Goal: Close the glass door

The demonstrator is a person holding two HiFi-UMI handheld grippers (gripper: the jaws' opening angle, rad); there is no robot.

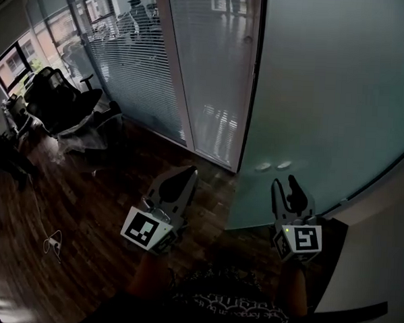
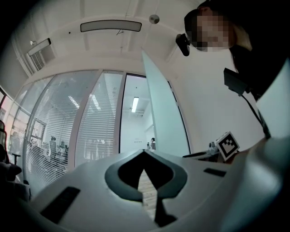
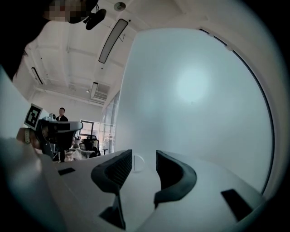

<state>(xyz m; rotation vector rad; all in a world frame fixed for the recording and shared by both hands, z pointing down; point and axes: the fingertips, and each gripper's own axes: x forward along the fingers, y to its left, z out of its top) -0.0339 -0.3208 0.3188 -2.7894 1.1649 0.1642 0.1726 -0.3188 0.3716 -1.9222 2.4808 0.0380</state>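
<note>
The glass door (image 1: pixel 328 83) is a tall frosted pane that takes up the right of the head view; its free edge stands beside the doorway opening. My right gripper (image 1: pixel 284 182) is close in front of the pane near its lower part, open, with nothing between the jaws. In the right gripper view the door (image 3: pixel 195 99) covers almost everything ahead of the right gripper (image 3: pixel 144 156). My left gripper (image 1: pixel 186 171) is shut and empty, held left of the door's edge over the floor. From the left gripper (image 2: pixel 145 152) the door (image 2: pixel 161 113) shows edge-on.
A glass partition with blinds (image 1: pixel 140 60) runs along the back left, past a pale door frame (image 1: pixel 180 68). A black office chair (image 1: pixel 57 99) and a white cable (image 1: pixel 52 243) lie on the dark wood floor (image 1: pixel 106 186). A white wall (image 1: pixel 387 235) closes the right side.
</note>
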